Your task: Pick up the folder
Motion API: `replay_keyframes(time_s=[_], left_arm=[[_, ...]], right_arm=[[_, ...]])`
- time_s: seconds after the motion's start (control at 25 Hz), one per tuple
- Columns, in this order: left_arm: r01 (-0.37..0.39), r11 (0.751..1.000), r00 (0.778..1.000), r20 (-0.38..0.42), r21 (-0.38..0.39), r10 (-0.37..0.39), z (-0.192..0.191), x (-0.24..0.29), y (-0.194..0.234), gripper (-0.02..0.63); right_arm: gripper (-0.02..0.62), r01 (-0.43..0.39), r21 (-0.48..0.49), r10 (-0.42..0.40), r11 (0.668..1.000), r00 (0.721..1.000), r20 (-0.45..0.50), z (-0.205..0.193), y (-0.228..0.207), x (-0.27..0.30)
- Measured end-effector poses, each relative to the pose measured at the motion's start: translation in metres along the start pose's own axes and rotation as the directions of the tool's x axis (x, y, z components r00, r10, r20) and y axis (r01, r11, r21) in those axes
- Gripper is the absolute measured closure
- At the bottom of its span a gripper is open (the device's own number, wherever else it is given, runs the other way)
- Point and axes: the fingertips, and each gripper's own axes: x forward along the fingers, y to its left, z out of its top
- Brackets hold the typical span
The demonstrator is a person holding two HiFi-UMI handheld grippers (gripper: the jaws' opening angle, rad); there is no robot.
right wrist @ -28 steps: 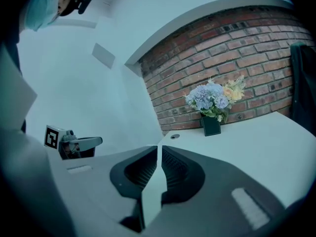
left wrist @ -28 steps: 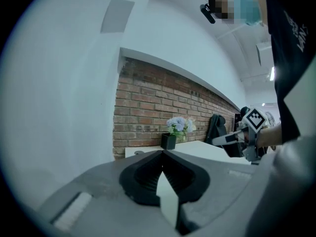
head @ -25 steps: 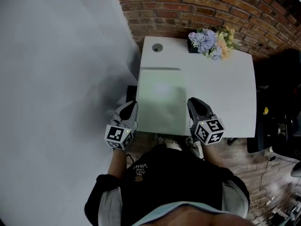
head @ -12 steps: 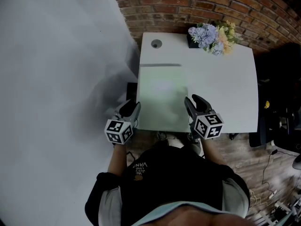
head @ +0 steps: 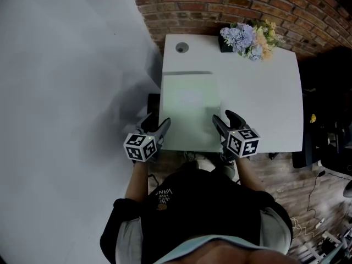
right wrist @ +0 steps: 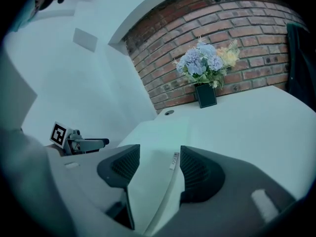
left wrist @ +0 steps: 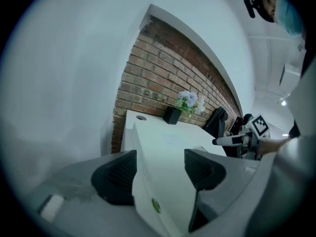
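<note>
Head view: folder (head: 190, 111), pale green, lies flat on the white counter (head: 264, 92). It sits along the counter's left edge, with its near edge at the counter's near edge. Flower pot (head: 246, 38) stands at the far edge and a cable hole (head: 181, 47) at the far left corner. Left gripper (head: 158, 121) is at the folder's near left corner and right gripper (head: 223, 119) at its near right corner. Against the picture a second ago, both have closed in on those corners; then they sat just outside the folder.

Left gripper view: jaws apart and opening. The folder's near left corner (left wrist: 163, 152) runs between them, and I see no pad pressing on it. No grip yet.

Right gripper view: same story, jaws apart and opening. The folder's right edge (right wrist: 148, 181), with a small label (right wrist: 174, 160) on it, passes between the pads, which aren't clamped on it. The other gripper shows across the folder at left.

My read: jaws are spread and straddling both near corners, so the approach looks about finished. The folder is still down on the counter, nothing lifted. Next I need both sets of jaws to close on the corners before any raise. The folder is thin and flat, so a shallow bite could slip.
</note>
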Motion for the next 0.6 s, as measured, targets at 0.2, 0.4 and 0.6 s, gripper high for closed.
replay_keyframes(time_s=[0.2,0.4,0.6], left_arm=[[0.034,0.998,0.998,-0.051,-0.05,-0.036,-0.016,0.013,0.0,0.276],[0.047,0.995,0.994,-0.099,-0.085,-0.056,-0.028,0.023,0.002,0.275],[0.052,0.992,0.99,-0.125,-0.116,-0.066,-0.033,0.03,0.005,0.247]], right_arm=[[0.32,0.003,0.015,-0.003,1.0,0.999,-0.037,-0.01,-0.005,0.008],[0.291,-0.001,0.04,0.004,0.999,0.997,-0.081,-0.021,-0.01,0.016],[0.277,0.002,0.069,0.007,0.998,0.993,-0.122,-0.031,-0.018,0.023]])
